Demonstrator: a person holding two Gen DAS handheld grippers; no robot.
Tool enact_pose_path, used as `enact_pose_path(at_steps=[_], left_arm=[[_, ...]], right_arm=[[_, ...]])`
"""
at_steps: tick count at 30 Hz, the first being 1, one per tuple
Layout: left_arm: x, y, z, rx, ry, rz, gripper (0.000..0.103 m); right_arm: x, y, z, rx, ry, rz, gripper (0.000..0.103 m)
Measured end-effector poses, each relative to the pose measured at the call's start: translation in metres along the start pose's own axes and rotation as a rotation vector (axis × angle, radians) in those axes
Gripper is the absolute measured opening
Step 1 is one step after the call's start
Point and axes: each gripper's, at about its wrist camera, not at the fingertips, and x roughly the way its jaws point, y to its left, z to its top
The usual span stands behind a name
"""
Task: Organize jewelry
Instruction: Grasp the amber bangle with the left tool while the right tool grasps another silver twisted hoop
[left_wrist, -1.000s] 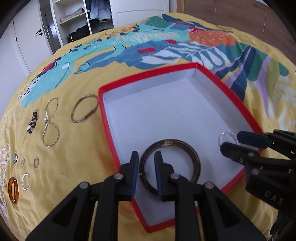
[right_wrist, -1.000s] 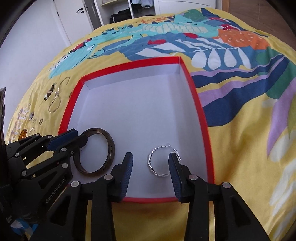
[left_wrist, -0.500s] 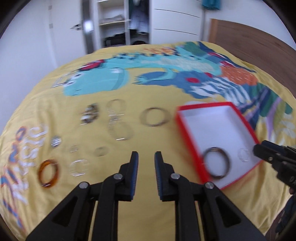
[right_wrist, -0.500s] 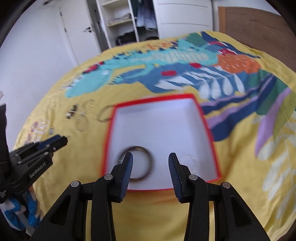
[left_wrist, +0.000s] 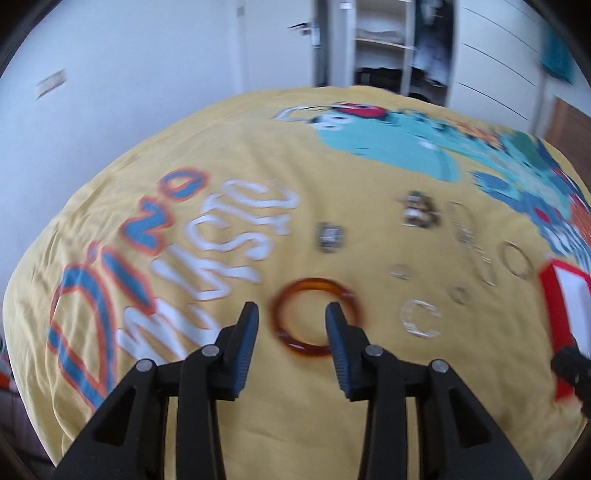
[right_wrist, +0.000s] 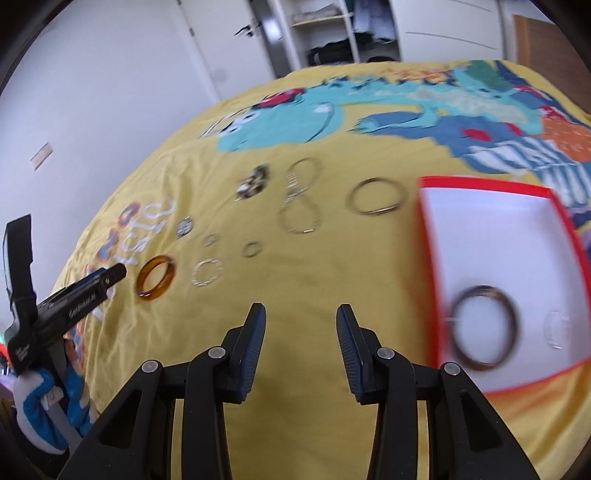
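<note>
My left gripper (left_wrist: 291, 325) is open and empty, hovering just short of an amber bangle (left_wrist: 314, 319) on the yellow bedspread; it also shows at the left of the right wrist view (right_wrist: 107, 275) next to that bangle (right_wrist: 156, 282). My right gripper (right_wrist: 300, 325) is open and empty over bare bedspread. The red-rimmed white box (right_wrist: 491, 221) lies to its right and holds a dark bangle (right_wrist: 484, 328) and a thin silver hoop (right_wrist: 557, 328). Loose pieces lie in a row: a silver hoop (right_wrist: 207, 277), small rings (right_wrist: 252, 249), a chain bracelet (right_wrist: 301, 201), a gold bangle (right_wrist: 376, 195).
A beaded bracelet (right_wrist: 253, 181) and a small brooch (right_wrist: 184, 226) lie further back on the bedspread. A white wall, a door and an open wardrobe (right_wrist: 332, 33) stand beyond the bed. The bed edge drops off at the left.
Both grippers swung left, away from the box. The left gripper let go of the dark bangle in the box, opened wide, and now faces the amber bangle.
</note>
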Motion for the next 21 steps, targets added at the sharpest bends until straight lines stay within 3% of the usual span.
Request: enact_pose_path(at_steps=[9, 17, 21], left_arm=[[0.041, 0.016, -0.008, -0.094, 0.078, -0.005, 0.036], [0.057, 0.025, -0.007, -0.138, 0.091, -0.013, 0.036], [0.051, 0.036, -0.005, -0.2, 0.062, -0.07, 0.036]], right_arm=[[0.064, 0.046, 0.015, -0.031, 0.053, 0.079, 0.04], [0.108, 0.062, 0.024, -0.021, 0.083, 0.095, 0.039], [0.117, 0.063, 0.024, -0.02, 0.091, 0.106, 0.038]])
